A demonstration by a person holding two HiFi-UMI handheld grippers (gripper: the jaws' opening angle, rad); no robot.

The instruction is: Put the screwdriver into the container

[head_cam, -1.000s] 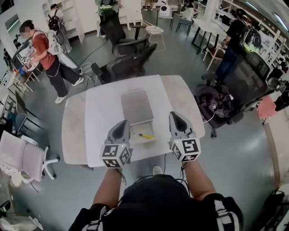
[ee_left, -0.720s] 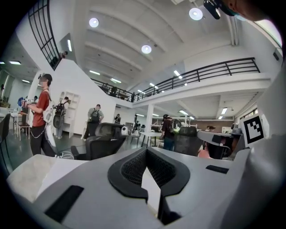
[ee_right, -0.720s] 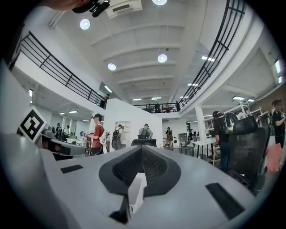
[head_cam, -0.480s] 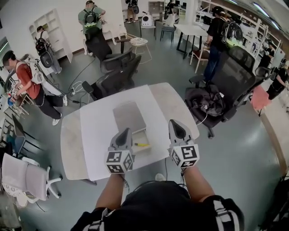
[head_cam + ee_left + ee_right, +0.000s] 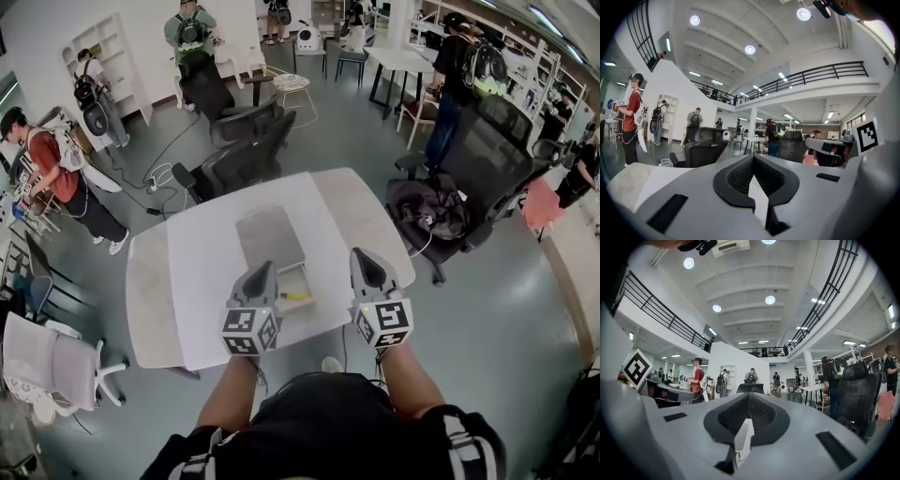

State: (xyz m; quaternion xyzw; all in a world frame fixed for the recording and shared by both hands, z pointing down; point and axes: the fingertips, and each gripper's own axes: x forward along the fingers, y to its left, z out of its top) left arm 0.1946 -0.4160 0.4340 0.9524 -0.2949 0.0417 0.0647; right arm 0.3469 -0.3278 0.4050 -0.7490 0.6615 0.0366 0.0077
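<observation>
In the head view a grey container lies on the white table, its pale drawer pulled out toward me. A yellow-handled screwdriver lies inside the drawer. My left gripper hovers just left of the drawer, my right gripper a little further off on the right. Both point away from me. In the left gripper view the left gripper has its jaws together with nothing in them. The right gripper in its own view looks the same.
Black office chairs stand beyond the table's far edge. Another black chair with a dark bag is close to the right edge. A white chair stands at the left. Several people stand further off around the room.
The head view has shifted, so the table sits a little lower and smaller in frame. Both grippers keep their places beside the drawer. The screwdriver has not moved.
</observation>
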